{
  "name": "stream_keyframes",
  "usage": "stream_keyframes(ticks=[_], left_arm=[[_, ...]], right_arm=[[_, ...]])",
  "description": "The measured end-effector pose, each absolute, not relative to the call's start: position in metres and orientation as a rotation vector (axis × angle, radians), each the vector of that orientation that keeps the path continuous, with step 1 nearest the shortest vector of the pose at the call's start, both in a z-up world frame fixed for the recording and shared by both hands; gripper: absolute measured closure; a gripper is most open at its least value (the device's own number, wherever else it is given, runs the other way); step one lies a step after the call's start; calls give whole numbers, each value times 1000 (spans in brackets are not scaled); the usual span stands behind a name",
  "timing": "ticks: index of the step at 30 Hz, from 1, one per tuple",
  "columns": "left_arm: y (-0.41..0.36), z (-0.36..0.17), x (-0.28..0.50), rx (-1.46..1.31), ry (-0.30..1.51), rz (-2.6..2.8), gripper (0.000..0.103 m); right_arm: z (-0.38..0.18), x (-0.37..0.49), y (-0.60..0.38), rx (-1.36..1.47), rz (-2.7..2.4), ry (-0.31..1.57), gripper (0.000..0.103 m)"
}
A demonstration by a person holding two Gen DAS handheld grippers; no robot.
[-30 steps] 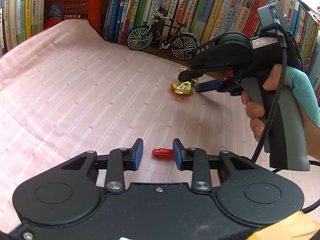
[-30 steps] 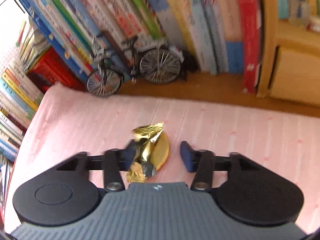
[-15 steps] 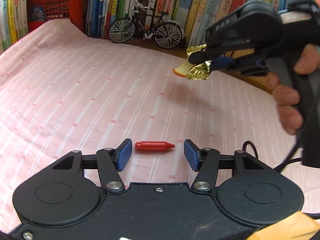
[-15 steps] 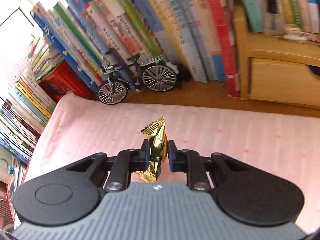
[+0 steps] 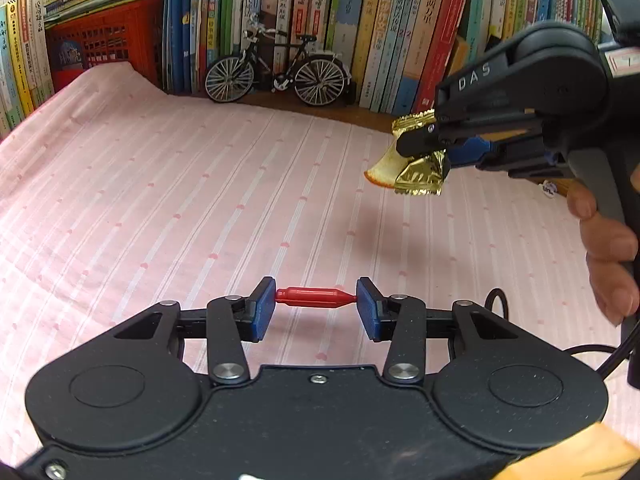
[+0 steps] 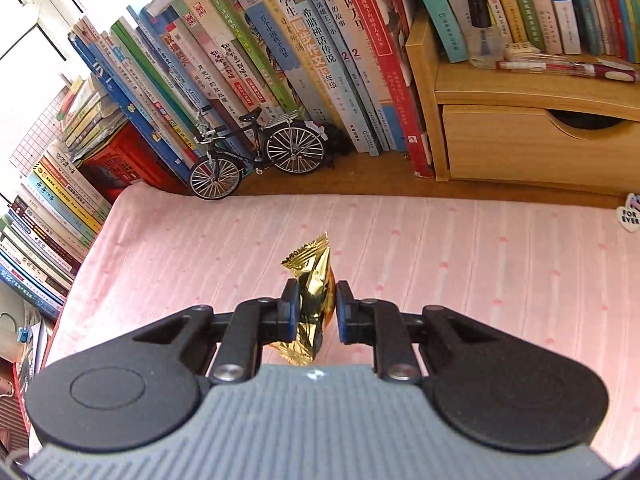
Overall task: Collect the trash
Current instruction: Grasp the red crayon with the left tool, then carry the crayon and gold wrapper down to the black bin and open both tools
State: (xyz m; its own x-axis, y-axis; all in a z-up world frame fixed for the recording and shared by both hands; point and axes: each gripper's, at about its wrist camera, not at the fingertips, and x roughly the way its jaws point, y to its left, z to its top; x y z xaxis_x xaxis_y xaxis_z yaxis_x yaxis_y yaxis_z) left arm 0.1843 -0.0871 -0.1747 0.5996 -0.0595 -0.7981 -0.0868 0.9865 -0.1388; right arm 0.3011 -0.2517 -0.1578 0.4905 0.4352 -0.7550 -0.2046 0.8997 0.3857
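A small red plastic piece (image 5: 312,297) lies crosswise between the blue pads of my left gripper (image 5: 316,304). The jaws are closing, and both pads touch its ends just above the pink striped cloth (image 5: 160,200). My right gripper (image 6: 317,312) is shut on a crumpled gold foil wrapper (image 6: 314,280) and holds it in the air over the cloth. In the left wrist view the right gripper (image 5: 416,148) hangs at the upper right with the gold wrapper (image 5: 420,172). A pale, orange-edged piece sticks out beside the wrapper. A person's hand (image 5: 608,256) grips the right gripper's handle.
A model bicycle (image 5: 276,76) stands at the cloth's far edge before a row of upright books (image 5: 380,20). A red crate (image 5: 100,44) sits at the back left. At the back right is a wooden drawer box (image 6: 540,136). A small sticker (image 6: 630,214) lies at the right edge.
The right gripper shut on the gold wrapper and lifted it off the cloth. The left gripper opened wider around the red piece, then closed onto its two ends.
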Motion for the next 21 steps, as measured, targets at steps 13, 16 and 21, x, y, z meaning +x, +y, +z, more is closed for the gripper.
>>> stream_keyframes(ticks=[13, 16, 21], left_arm=[[-86, -113, 132, -142, 856, -2, 61], [-86, -102, 105, -145, 846, -12, 61], [-82, -90, 54, -141, 838, -33, 61]], right_arm=[[-115, 232, -274, 292, 346, 927, 81], [-107, 206, -278, 288, 329, 917, 81], [-99, 154, -283, 291, 297, 909, 81]])
